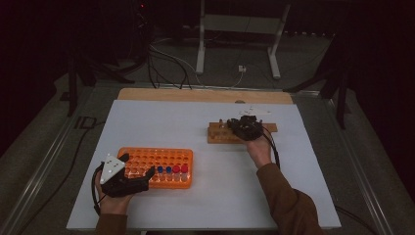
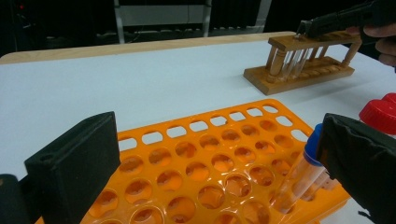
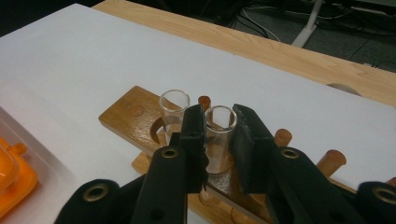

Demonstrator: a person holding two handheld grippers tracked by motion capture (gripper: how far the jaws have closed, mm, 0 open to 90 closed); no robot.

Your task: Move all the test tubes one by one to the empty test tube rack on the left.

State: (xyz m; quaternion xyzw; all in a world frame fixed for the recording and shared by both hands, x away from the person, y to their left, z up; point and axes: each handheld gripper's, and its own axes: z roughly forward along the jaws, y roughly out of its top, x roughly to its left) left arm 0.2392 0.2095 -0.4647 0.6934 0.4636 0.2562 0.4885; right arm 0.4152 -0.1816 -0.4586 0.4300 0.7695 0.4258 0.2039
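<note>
Black jaws of the right gripper (image 3: 218, 135) are clamped on the rim of an open glass tube (image 3: 219, 140) standing in the wooden rack (image 3: 128, 119), beside a second glass tube (image 3: 173, 112). Left gripper (image 2: 210, 158) hangs wide open over the orange tube rack (image 2: 205, 163), which carries blue-capped tubes (image 1: 164, 171) and red-capped tubes (image 1: 180, 170) on the white table (image 1: 220, 181).

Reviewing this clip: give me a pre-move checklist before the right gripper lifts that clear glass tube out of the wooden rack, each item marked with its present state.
1. Right gripper jaws straddle the second clear glass tube: ok.
2. Jaws fully clamped on the glass: cannot tell.
3. Neighbouring clear glass tube outside the jaws: ok.
4. Wooden test-tube rack flat on the white table: ok.
5. Orange plastic rack has free holes: ok.
6. Left gripper open at the orange rack, apart from the wooden rack: ok.
</note>
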